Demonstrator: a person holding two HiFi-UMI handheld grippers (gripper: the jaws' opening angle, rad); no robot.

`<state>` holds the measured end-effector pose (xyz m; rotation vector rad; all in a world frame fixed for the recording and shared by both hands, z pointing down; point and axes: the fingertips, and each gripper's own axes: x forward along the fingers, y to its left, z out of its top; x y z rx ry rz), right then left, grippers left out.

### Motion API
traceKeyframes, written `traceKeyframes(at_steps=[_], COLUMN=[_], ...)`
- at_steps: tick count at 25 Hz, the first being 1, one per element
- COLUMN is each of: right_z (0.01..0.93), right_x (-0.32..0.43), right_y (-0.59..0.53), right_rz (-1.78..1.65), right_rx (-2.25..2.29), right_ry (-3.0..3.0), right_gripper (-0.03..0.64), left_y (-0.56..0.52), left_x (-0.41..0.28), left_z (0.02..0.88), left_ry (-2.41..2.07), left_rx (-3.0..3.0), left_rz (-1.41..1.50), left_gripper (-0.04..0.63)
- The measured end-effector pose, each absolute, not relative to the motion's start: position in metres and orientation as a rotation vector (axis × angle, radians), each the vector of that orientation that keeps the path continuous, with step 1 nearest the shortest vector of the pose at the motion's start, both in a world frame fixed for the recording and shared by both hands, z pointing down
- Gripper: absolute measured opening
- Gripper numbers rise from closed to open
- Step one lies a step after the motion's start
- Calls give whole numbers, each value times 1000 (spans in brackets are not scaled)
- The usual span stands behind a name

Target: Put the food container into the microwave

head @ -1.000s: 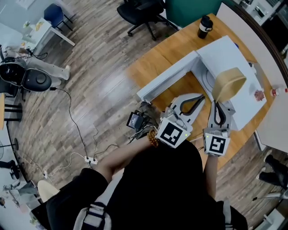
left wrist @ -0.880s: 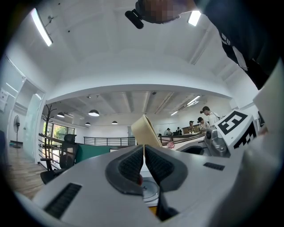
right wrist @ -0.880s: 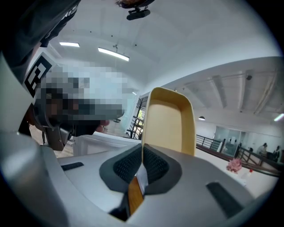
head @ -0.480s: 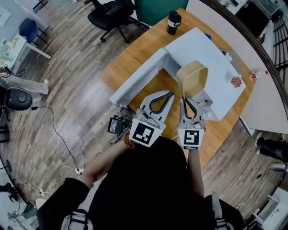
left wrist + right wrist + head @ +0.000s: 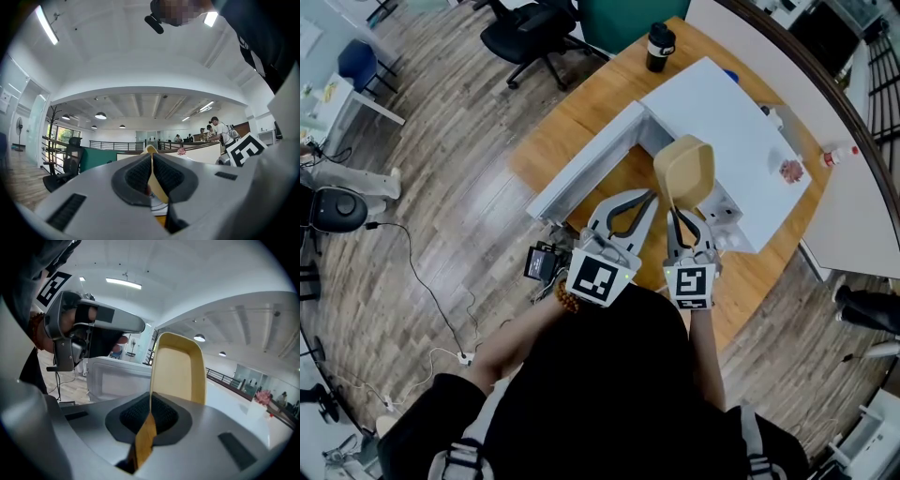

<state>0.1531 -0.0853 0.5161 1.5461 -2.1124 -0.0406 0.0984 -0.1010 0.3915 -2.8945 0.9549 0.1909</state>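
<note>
the container (image 5: 684,171) hangs just in front of the microwave (image 5: 741,141), at its open mouth and above the table (image 5: 581,112). it is tipped up on edge, not flat. the right gripper (image 5: 150,404) is clenched on its rim: the wall runs down between the pads and the hollow side rises above the jaws, with nothing showing inside it. the left gripper (image 5: 151,161) looks clenched too, on a thin yellow edge of the same container that shows edge-on between its pads. in the head view its tip sits at the container's corner on the microwave's door side. the door (image 5: 586,164) stands wide open, out from the microwave's front corner nearer the left gripper, so the mouth is free.

the step in hand, as i read it, is getting the container level and feeding it into the microwave.

to do it well:
- turn both grips together. if one leads, the thin rim will likely twist or slip out of the pads.
- bring the base flat before it reaches the mouth. on edge it may be too tall for the mouth.
- enter square to the microwave's front, away from the door side, low enough to clear the mouth's upper edge.
- the microwave's inside shows in no view, so go in slowly and feel for the floor.
- set the base down before letting go, then draw the grippers straight back out of the microwave so they don't drag the container.
</note>
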Motion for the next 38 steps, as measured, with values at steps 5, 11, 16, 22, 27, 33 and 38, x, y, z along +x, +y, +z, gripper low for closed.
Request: traceKeyframes(at_steps=[5,11,16,22,27,33,38], right_z=[534,551,578,610,630,649,652], right_x=[157,156,150,141,134,139,138], right_y=[-87,-83,-77,-68,-61,-61,-59], right_rz=[0,-6,8,30,52,130,150], right_rx=[1524,1471,1339,1168,1088,1106,1101], right_ry=[-2093,-2071,-2051,-2030,-2031,-2049,-2049], right_gripper=[18,18,19,20,20,20,20], left_y=[-103,-105,-103,-104,-104,-105,-106], left_x=[102,105,106,105,107,113,110], left_z=[395,395,397,396,399,401,399], left_ry=[951,949,936,943,952,931,941], left_rx=[-2915,-2920,-2923,-2923,-2937,-2937,-2935], left_rz=[189,194,186,190,185,170,188], left_gripper=[32,31,31,31,31,31,31])
